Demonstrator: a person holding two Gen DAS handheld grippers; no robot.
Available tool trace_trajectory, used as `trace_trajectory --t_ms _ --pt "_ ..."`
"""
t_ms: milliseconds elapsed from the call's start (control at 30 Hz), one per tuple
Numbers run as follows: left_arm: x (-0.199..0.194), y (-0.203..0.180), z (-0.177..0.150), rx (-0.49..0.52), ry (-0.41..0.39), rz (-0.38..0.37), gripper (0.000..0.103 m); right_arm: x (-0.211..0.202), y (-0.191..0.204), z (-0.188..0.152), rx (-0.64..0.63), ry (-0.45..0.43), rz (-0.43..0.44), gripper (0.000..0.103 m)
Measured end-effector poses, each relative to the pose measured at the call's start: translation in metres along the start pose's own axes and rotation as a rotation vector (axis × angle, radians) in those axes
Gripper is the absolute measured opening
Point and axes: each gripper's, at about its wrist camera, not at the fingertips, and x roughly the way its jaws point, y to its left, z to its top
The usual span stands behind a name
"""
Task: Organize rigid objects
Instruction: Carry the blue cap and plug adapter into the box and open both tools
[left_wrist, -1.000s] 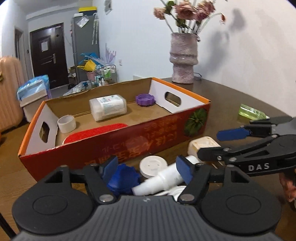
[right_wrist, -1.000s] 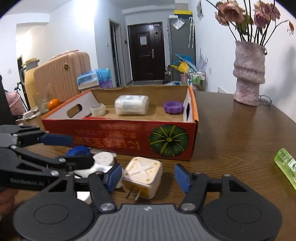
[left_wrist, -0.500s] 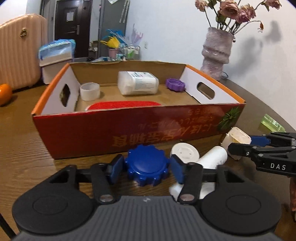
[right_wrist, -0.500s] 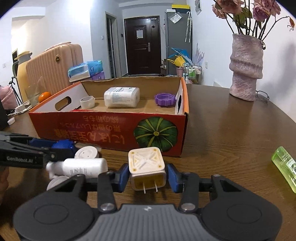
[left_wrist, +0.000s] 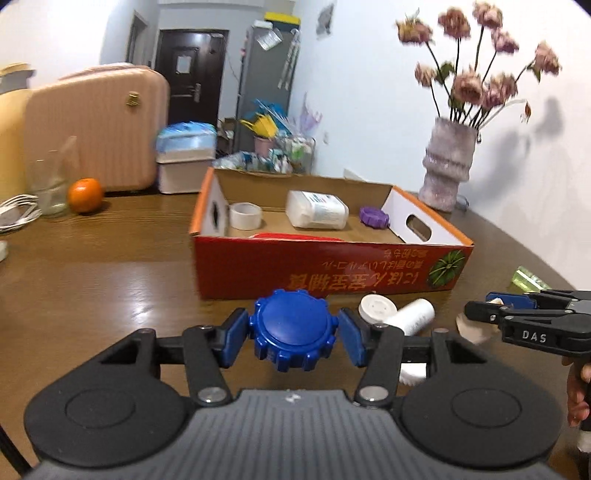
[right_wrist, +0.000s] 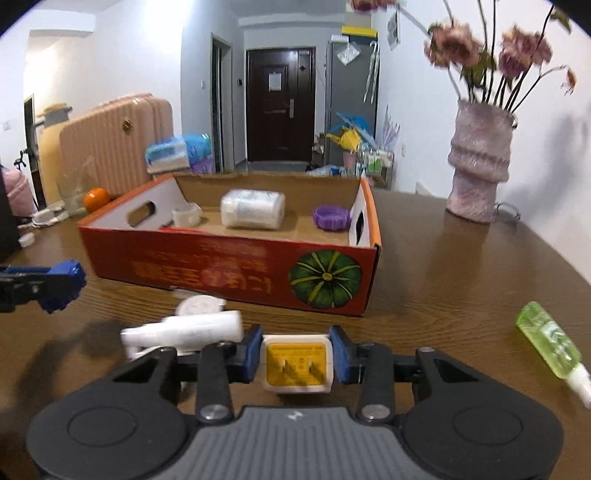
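My left gripper (left_wrist: 291, 334) is shut on a blue ribbed cap (left_wrist: 291, 321), held just above the wooden table in front of the red cardboard box (left_wrist: 332, 266). The jaws of my right gripper (right_wrist: 295, 354) are closing, pads pressed on a white plug adapter (right_wrist: 295, 365) whose yellow pronged face points at the camera. A white bottle (right_wrist: 192, 330) lies on the table beside a white round lid (right_wrist: 199, 305). Inside the box are a white jar (left_wrist: 317, 208), a tape roll (left_wrist: 245, 216), a purple cap (left_wrist: 373, 216) and a red flat piece (left_wrist: 291, 236).
A green bottle (right_wrist: 550, 343) lies on the table to the right. A vase (right_wrist: 480, 173) with flowers stands behind the box at the right. An orange (left_wrist: 85, 195), a glass (left_wrist: 51, 181) and white cables (left_wrist: 14, 214) sit at the far left.
Both grippers closed on their objects and lifted them. The left one carried the blue cap leftwards, away from the bottle. The adapter tipped so its prongs face the right camera.
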Motion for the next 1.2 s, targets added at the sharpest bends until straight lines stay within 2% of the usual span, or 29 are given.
trace_trajectory --t_ms 333,600,800,967,1067,1200 --pt "-0.114 0.01 -0.037 0.003 -0.116 0.05 0.055 -0.101 0.044 -0.034 0.007 -0.116 0.012 0.038" --pt "-0.162 0.004 -0.066 -0.001 -0.158 0.031 0.055 -0.149 0.07 -0.067 -0.013 -0.156 0.015 0.038" --pt "-0.173 0.004 -0.071 -0.003 -0.172 0.023 0.055 -0.17 0.078 -0.074 -0.016 -0.183 0.022 0.038" --pt "-0.16 0.004 -0.066 -0.007 -0.156 0.014 0.055 -0.163 0.071 -0.069 -0.012 -0.185 0.012 0.038" --pt "-0.143 0.005 -0.053 -0.003 -0.145 0.0 0.055 -0.149 0.065 -0.061 -0.01 -0.174 0.013 0.038" --pt "-0.11 0.01 -0.018 -0.002 -0.14 -0.04 0.055 -0.123 0.053 -0.037 -0.034 -0.161 0.035 0.038"
